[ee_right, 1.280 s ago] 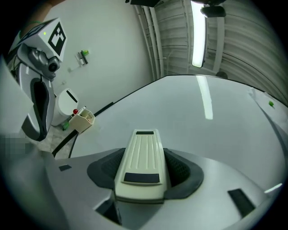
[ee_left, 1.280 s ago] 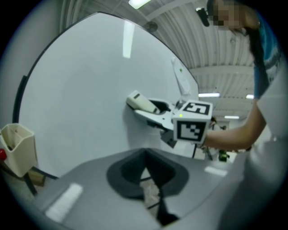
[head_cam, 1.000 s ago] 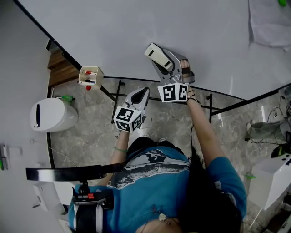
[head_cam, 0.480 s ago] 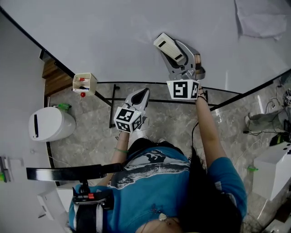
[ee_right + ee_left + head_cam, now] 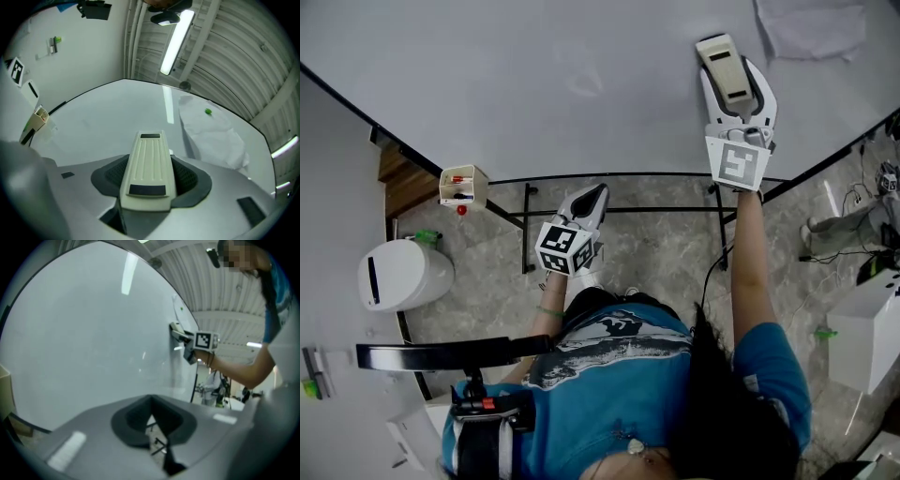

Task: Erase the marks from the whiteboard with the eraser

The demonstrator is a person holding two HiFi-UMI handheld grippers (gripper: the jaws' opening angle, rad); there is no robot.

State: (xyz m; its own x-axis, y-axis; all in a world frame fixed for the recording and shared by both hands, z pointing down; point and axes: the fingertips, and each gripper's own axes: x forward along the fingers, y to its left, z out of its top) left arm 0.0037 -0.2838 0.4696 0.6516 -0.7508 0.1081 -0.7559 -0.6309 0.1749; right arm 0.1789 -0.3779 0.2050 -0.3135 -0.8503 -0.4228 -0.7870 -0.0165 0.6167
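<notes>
R gripper (image 5: 733,82): upper right of head view, arm stretched up; jaws clamped on the eraser (image 5: 727,70), one each side of its body.
Eraser: cream, ribbed back w/ dark strips at both ends; long axis runs out along the jaws, front end past the tips. In left gripper view it sits flat against the whiteboard (image 5: 534,75), right of centre.
Whiteboard: fills top of head view; surface mostly clean, a faint grey smear (image 5: 584,81) near upper middle, well left of the eraser.
L gripper (image 5: 596,195): centre of frame, below the board's lower edge, over the marbled floor (image 5: 656,253); jaws closed tip to tip, nothing between them.
White sheet (image 5: 811,28): on the board, top right corner, just right of the eraser; green dot (image 5: 207,111) on it.
Marker box (image 5: 461,186): at the board's lower-left edge, red-capped bits inside.
Bin (image 5: 398,272): white, left edge, on floor.
</notes>
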